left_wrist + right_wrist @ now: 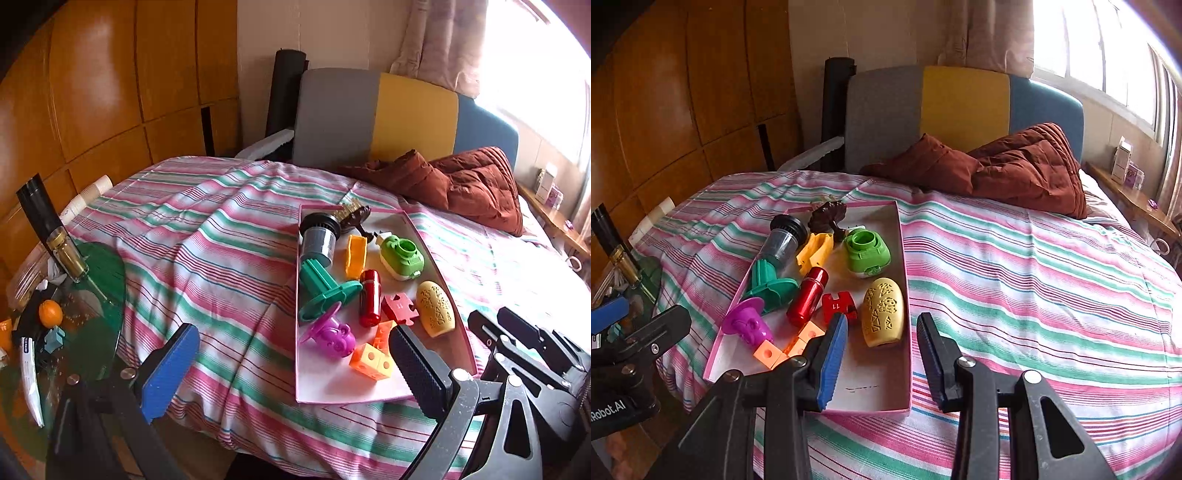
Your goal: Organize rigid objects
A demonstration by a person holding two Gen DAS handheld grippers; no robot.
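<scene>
A shallow pink-rimmed tray [325, 387] [871, 391] lies on the striped bed. In it lie several toys: a yellow patterned oval [436, 308] [883, 312], a red cylinder [370, 297] [808, 295], a red puzzle piece [399, 308] [839, 304], a green round toy [402, 257] [867, 252], orange cubes [373, 360] [786, 345], a purple figure [332, 334] [748, 323], a teal stand [325, 290] [772, 284] and a grey jar [318, 240] [785, 236]. My left gripper [295, 373] is open and empty above the tray's near-left edge. My right gripper [882, 363] is open and empty above the tray's near-right corner.
A rust-brown quilt [1008, 162] lies at the head of the bed by a grey, yellow and blue headboard [960, 107]. A glass side table [74, 332] at the left holds a bottle [68, 254], an orange [50, 313] and clutter. A wooden shelf [1134, 199] runs at right.
</scene>
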